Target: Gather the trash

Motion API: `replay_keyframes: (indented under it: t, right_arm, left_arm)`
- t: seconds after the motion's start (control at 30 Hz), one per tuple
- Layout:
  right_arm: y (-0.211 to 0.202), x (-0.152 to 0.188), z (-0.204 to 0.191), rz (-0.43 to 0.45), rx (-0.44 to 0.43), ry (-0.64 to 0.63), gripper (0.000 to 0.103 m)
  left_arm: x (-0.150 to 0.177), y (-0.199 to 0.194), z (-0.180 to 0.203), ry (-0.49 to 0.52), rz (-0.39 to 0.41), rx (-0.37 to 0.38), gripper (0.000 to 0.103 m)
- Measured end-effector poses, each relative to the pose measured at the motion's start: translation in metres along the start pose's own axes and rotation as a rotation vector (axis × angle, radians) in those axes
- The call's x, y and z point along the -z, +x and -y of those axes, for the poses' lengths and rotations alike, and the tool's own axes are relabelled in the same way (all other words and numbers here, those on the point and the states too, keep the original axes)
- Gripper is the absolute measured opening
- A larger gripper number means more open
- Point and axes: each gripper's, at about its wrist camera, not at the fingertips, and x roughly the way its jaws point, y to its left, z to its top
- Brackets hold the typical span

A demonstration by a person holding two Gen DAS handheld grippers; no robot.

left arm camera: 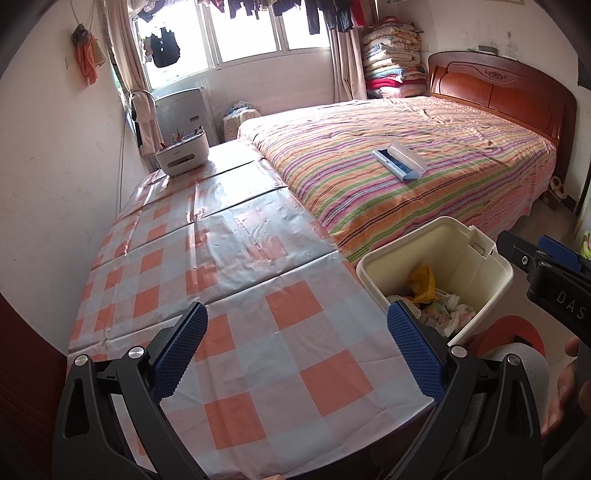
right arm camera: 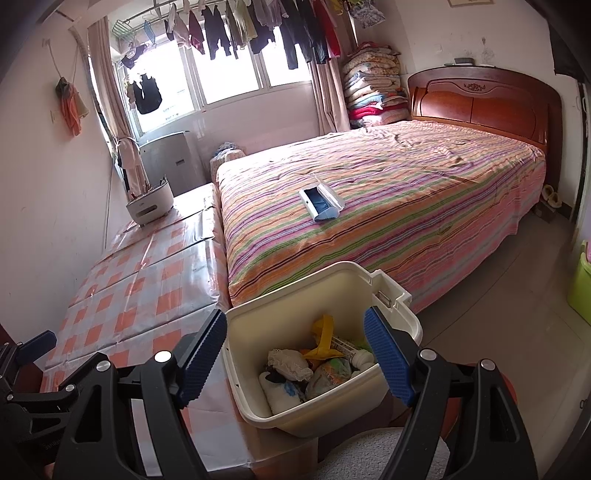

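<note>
Bedroom walls and a wide window (right arm camera: pixel 229 74) hung with drying clothes (right arm camera: pixel 258 29) closed in the scene around you, with a stack of folded quilts (right arm camera: pixel 373 85) piled in the corner beside the carved wooden headboard (right arm camera: pixel 487 107). Largest in front of you was the bed (right arm camera: pixel 406 192), covered by a striped spread, and on that spread lay an open blue-and-white case (right arm camera: pixel 320 202), well apart from everything else. Running along the bed's left side was the table (left arm camera: pixel 258 332) under an orange-and-white checked plastic cloth, bare except for a white desktop organiser (left arm camera: pixel 183 157) holding pens at its far end by the wall. Just off the table's near right corner stood the cream trash bin (right arm camera: pixel 399 317), lidless, its rim almost against the foot of the bed. Inside it you could see the trash (right arm camera: pixel 314 365): a yellow wrapper, crumpled white tissues, a printed packet and a white tube. Your right gripper (right arm camera: pixel 295 354) hung over the bin with its blue pads spread wide and nothing between them. Your left gripper (left arm camera: pixel 295 350) hovered over the near end of the checked cloth, likewise spread wide and empty.
</note>
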Motion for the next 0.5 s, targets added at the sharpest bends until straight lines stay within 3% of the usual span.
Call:
replay_keyframes:
  t: [0.5]
  right_arm:
    - [0.0060,0.0072,0.0025,-0.019,0.000,0.004,0.075]
  left_arm:
    - [0.0030,0.0019,0.0004,0.001,-0.007,0.001,0.096]
